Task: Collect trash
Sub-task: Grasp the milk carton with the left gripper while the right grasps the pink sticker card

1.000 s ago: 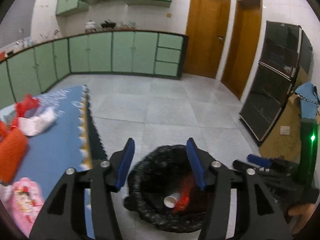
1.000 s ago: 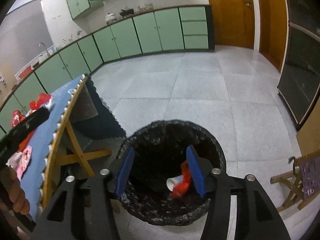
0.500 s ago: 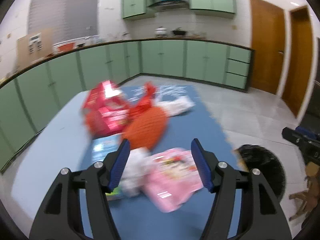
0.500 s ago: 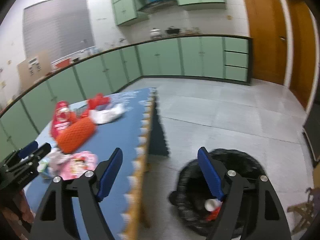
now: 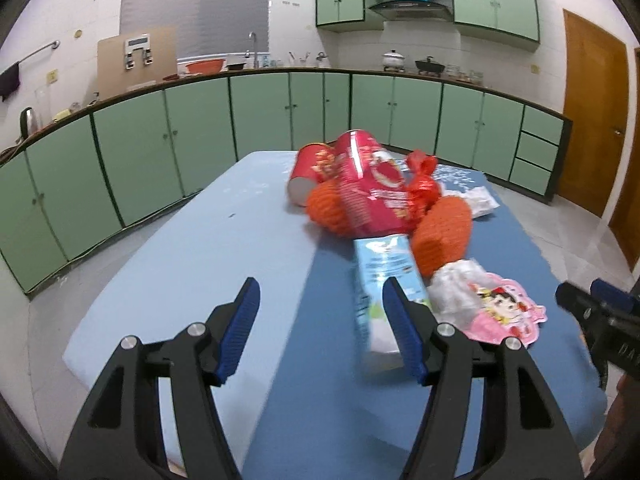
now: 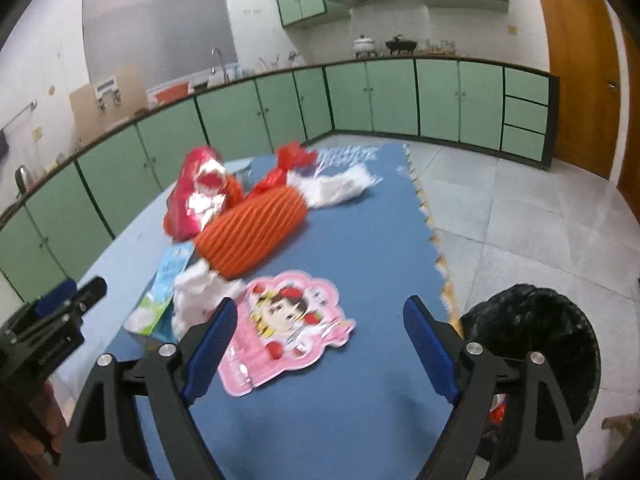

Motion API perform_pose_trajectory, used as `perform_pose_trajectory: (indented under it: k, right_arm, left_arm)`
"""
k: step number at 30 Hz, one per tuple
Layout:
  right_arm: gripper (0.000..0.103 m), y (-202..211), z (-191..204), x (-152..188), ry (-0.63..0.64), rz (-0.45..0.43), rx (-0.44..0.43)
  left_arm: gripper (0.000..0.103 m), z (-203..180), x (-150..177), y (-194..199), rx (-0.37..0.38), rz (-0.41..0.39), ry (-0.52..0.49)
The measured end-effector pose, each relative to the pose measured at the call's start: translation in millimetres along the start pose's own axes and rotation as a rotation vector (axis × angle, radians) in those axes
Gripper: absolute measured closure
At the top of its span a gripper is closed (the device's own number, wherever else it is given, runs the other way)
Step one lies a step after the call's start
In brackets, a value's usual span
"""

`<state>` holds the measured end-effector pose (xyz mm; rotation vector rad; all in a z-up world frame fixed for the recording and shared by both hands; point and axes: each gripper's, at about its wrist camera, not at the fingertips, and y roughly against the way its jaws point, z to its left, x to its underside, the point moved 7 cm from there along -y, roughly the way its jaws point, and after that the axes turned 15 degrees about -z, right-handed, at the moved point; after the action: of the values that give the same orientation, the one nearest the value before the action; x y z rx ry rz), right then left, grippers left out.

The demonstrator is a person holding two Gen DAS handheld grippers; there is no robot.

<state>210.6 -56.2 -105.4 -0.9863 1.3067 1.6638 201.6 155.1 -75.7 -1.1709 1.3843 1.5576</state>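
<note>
The trash — a pink wrapper [image 6: 286,330], blue carton [image 5: 376,280], orange honeycomb ball [image 6: 252,236] and red packets [image 5: 360,188] — lies heaped on the blue table [image 6: 360,240], close to the edge beside the black-lined bin [image 6: 532,344], handy for dropping. The right gripper [image 6: 322,346], its jaws just widened and empty, frames the wrapper; the left gripper [image 5: 320,330] hangs spread, holding nothing.

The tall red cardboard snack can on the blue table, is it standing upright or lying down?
Lying down: the tall red cardboard snack can rests on its side, round end facing sideways.
</note>
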Motion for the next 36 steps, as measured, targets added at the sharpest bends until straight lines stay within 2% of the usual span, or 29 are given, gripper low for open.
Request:
perform_pose_trajectory:
  k: [4, 9, 18, 20, 23, 25, 27, 32, 34, 36]
  right_arm:
    - [0.02, -1, 9, 12, -0.003, 0.015, 0.017]
    - [0.027, -1, 19, 32, 0.006, 0.062, 0.034]
    - [0.036, -8, 18, 43, -0.018, 0.078, 0.078]
    - [0.036, -8, 18, 45, -0.016, 0.085, 0.074]
    - [0.044, -14, 21, 50, -0.051, 0.116, 0.042]
    - [0.045, -18, 23, 51, -0.054, 0.117, 0.042]
    - [0.052, -22, 23, 49, -0.072, 0.118, 0.035]
    - [0.089, -30, 21, 44, -0.12, 0.12, 0.0]
    - [0.097, -29, 22, 40, -0.11, 0.099, -0.004]
    - [0.1, -24, 23, 35, -0.09, 0.073, -0.004]
  left_arm:
    - [0.041, 9, 1, -2, -0.011, -0.002, 0.013]
    - [0.041, 16, 4, -6, -0.015, -0.008, 0.023]
    - [0.041, 17, 11, -8, -0.013, -0.011, 0.015]
    - [0.041, 16, 12, -8, -0.012, -0.016, 0.006]
    - [0.041, 13, 14, -10, -0.005, -0.012, 0.005]
    - [0.041, 13, 14, -10, -0.006, -0.013, 0.003]
    - [0.041, 12, 14, -11, -0.005, -0.013, 0.003]
    - [0.04, 10, 17, -11, 0.003, -0.006, -0.006]
    - [0.04, 8, 18, -12, 0.007, -0.001, -0.01]
    - [0.04, 6, 18, -13, 0.01, -0.002, -0.01]
